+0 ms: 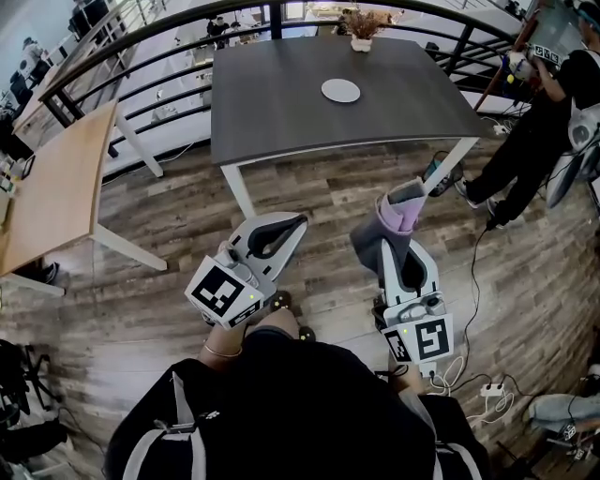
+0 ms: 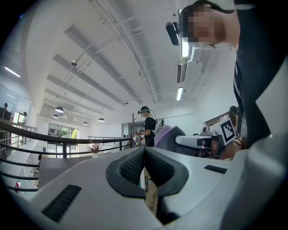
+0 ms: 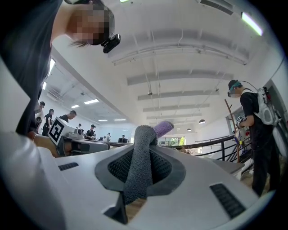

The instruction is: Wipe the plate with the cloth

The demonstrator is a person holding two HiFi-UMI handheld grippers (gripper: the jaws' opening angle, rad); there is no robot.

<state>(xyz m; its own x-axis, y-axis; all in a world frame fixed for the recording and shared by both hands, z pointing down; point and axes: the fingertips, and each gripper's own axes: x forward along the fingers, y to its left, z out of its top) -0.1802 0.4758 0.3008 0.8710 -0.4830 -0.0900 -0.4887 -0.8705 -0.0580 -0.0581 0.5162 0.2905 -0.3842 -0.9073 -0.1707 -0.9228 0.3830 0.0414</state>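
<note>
- The right hand-held gripper (image 3: pixel 143 158) is clenched on the cloth (image 1: pixel 401 214), a grey and purple fold that stands up from between the pads and pokes past the tips.
- The left hand-held gripper (image 2: pixel 145 152) is clenched too, its pads pressed together with nothing between them.
- Both hang side by side over the wood floor (image 1: pixel 187 216), short of the near edge of the desk (image 1: pixel 272 112).
- The plate (image 1: pixel 340 90), white and round, lies on the dark desk toward its far side, well apart from the cloth and both hand-held grippers.
- A plant (image 1: pixel 361 26) stands at the desk's far edge, beyond the plate.
- A person (image 1: pixel 539 112) stands off the desk's right corner.
</note>
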